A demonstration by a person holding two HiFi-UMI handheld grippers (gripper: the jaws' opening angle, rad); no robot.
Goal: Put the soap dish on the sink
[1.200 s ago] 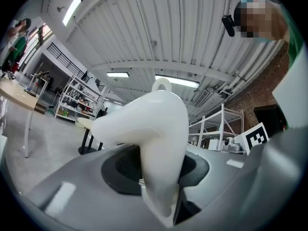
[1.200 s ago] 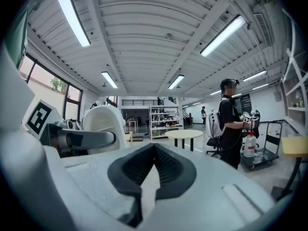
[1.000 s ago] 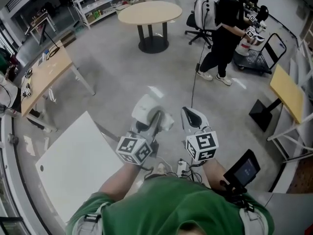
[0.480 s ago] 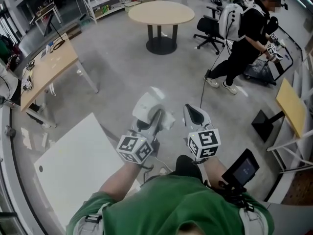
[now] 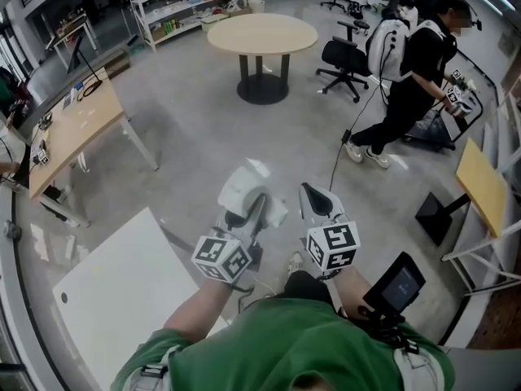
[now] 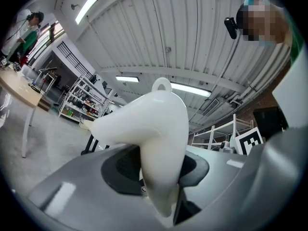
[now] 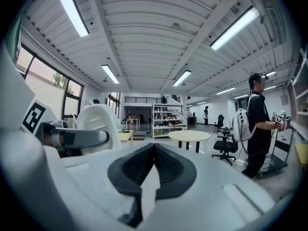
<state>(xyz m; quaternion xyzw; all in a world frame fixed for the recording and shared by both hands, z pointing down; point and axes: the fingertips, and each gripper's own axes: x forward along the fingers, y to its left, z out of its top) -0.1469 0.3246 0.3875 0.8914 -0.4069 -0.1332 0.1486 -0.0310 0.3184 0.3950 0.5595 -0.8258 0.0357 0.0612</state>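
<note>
My left gripper is shut on a white soap dish, carried level at waist height above the grey floor. In the left gripper view the soap dish stands on edge between the dark pads, filling the middle, and my left gripper is clamped on its lower part. Beside it, my right gripper is shut with nothing in it. The right gripper view has my right gripper with its pads meeting, and the soap dish at the left. No sink is in view.
A round wooden table stands ahead, with an office chair to its right. A person with a white backpack walks at the right. A white table lies at the lower left, a wooden desk further left, shelves behind.
The room has slid past as both grippers travel forward together. The dish stays clamped in the left one. The person with the backpack has stepped to the right.
</note>
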